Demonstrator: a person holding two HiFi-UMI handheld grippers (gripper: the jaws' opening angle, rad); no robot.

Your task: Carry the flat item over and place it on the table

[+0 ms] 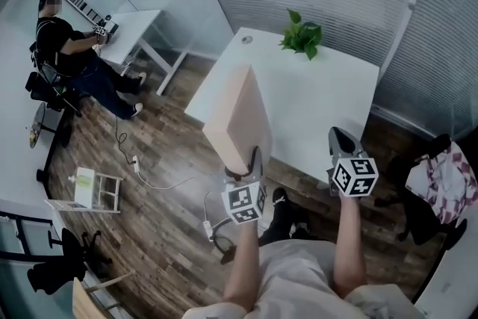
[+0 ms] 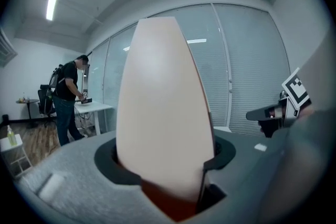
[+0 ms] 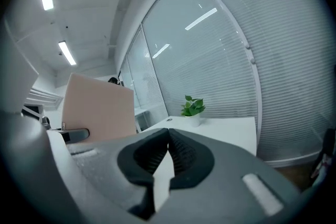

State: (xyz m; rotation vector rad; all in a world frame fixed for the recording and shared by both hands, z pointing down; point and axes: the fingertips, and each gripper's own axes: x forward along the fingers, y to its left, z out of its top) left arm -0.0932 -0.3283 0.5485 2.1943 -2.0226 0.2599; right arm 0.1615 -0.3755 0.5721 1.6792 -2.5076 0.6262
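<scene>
- The white table [image 1: 321, 97] stands ahead, in front of the glass wall with blinds.
- The flat board [image 1: 237, 114], pale pink, is held on edge over the table's near left corner. It looks lifted clear of the top, though I can't be sure.
- A person [image 1: 66, 48] is at a second desk [image 1: 134, 26], far left.
- The left gripper [image 1: 243, 169] is clamped on the board's near end.
- The right gripper [image 3: 168, 132] hangs over the table's near edge, jaws closed tip to tip on nothing.
- A potted plant [image 1: 302, 34] sits at the table's far side.
</scene>
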